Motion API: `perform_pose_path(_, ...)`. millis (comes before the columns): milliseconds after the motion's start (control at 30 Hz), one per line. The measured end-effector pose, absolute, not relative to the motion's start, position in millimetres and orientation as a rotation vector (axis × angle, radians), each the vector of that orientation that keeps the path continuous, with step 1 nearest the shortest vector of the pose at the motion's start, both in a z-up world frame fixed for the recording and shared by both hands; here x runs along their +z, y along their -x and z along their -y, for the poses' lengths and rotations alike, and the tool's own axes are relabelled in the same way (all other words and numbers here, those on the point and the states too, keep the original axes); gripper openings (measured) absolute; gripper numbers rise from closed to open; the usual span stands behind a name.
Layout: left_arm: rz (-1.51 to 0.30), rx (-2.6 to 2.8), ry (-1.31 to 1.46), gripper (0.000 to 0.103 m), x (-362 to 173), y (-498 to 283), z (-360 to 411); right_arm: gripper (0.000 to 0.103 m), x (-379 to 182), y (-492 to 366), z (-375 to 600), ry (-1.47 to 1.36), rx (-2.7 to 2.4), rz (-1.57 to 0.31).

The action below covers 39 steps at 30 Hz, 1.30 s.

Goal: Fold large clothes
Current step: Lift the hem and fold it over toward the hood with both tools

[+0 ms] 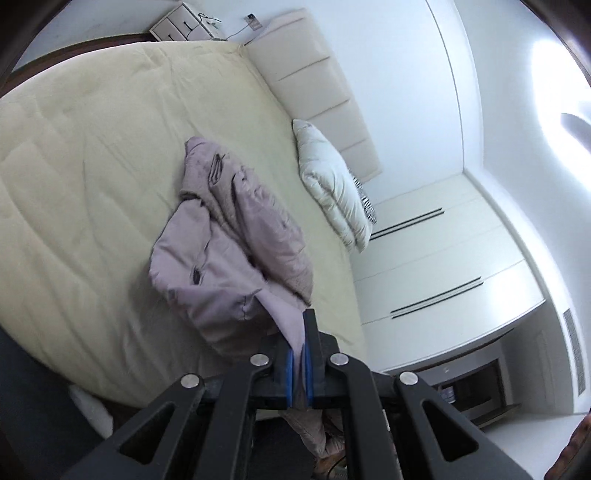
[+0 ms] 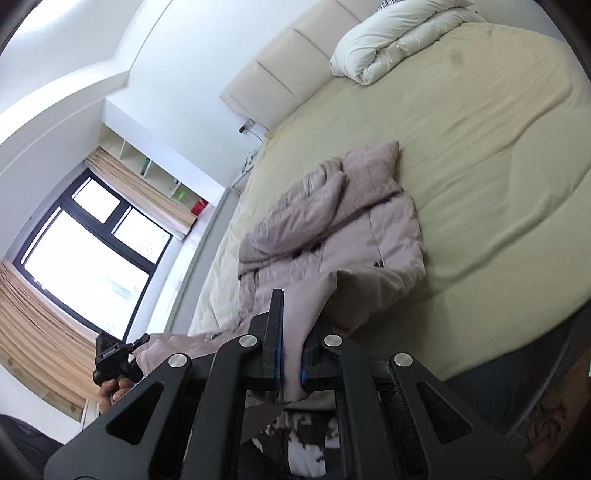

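Note:
A mauve padded jacket (image 1: 236, 236) lies crumpled on the pale yellow bed (image 1: 92, 166), its near hem lifted off the sheet. My left gripper (image 1: 299, 343) is shut on that hem, with cloth pinched between its blue pads. In the right wrist view the same jacket (image 2: 332, 229) sprawls across the bed (image 2: 480, 166). My right gripper (image 2: 291, 332) is shut on another part of its near edge, the fabric running up between the fingers. At the lower left of that view a hand holds the left gripper (image 2: 114, 354), also clamped on the jacket.
A folded white duvet (image 1: 332, 188) rests against the cream padded headboard (image 1: 321, 81). White wardrobe doors (image 1: 436, 258) stand beside the bed. A bedside cabinet (image 1: 184, 22) sits at the far corner. A dark-framed window (image 2: 88, 251) with beige curtains is on the other side.

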State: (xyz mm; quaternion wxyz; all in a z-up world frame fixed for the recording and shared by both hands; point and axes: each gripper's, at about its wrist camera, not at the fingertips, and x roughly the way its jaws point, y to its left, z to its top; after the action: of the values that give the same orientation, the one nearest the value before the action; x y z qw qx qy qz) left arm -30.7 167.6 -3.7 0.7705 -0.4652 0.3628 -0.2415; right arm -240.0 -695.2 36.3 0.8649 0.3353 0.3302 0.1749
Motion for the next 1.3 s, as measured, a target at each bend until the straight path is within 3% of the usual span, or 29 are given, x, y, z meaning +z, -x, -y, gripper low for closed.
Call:
perform_pose_path(233,-0.653,-0.492,0.961,0.006,34.8,-76.0,-157.9,0.005,76.3,133.1,701.1,-0.645,0.258,-0.546)
perform_pose_path(567,-0.639,-0.364,0.871,0.006,29.8,-232.6,-146.9,0.005,89.7,-64.5,693.5,-0.507,0.108,-0.554)
perform_pose_path(867,-0.691,-0.215,0.77,0.006,-25.8,-328.2,-136.7,0.005,28.5,-232.1,666.1,-0.316,-0.035,-0.646)
perform_pose_path(1133,-0.779,-0.093,0.65,0.007,-92.2,-381.6,-126.3,0.005,-35.3,-328.8,653.8,-0.234,-0.109,-0.721)
perform_pose_path(1300,-0.879,-0.068,0.669,0.011,-132.9,-402.6,-125.5,0.007,-90.8,-374.5,668.3,-0.361,-0.034,-0.885)
